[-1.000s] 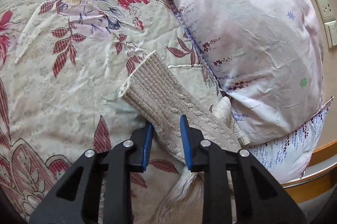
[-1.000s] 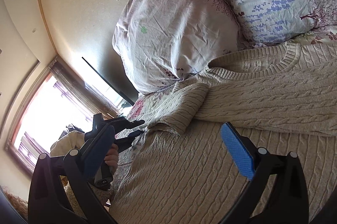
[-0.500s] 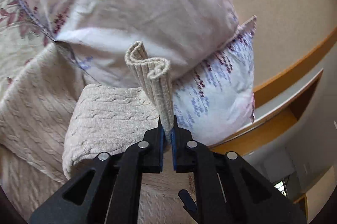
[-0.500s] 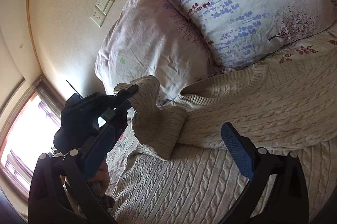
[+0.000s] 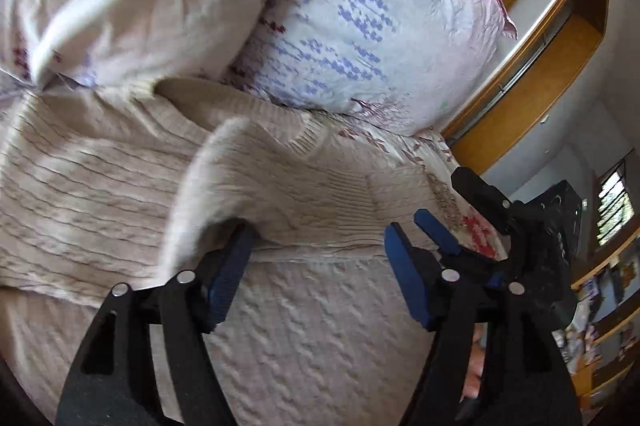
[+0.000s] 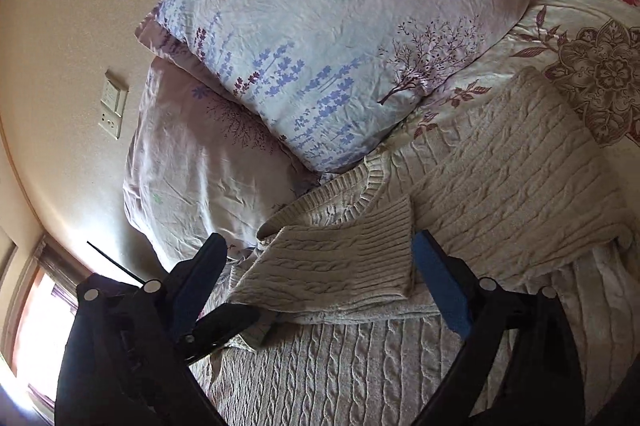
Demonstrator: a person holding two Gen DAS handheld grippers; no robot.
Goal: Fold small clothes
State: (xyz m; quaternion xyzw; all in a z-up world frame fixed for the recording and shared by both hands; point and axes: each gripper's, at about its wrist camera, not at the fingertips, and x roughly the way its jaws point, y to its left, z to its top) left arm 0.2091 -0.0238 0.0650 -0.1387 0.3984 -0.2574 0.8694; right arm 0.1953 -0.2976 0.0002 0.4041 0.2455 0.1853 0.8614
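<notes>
Your left tool's view: the folded sleeve [image 5: 208, 185] is smeared by motion blur, its cuff unreadable. The sweater [image 5: 320, 338] runs off the lower edge. The right tool [image 5: 436, 238] is partly hidden behind your own fingers [image 5: 408, 286]. The shelf clutter [image 5: 604, 298] is too small to identify.

The left wrist view sits low and close over the cream knit sweater [image 5: 300, 338], looking along its fingers [image 5: 228, 274] toward the pillows [image 5: 360, 25], with a wooden headboard shelf [image 5: 560, 37] off to its right. The right wrist view looks from somewhat higher, probably steeper, down onto the same sweater [image 6: 400, 386] and pillows [image 6: 340, 25]. Both share the folded sleeve; each catches the other gripper at its edge.
</notes>
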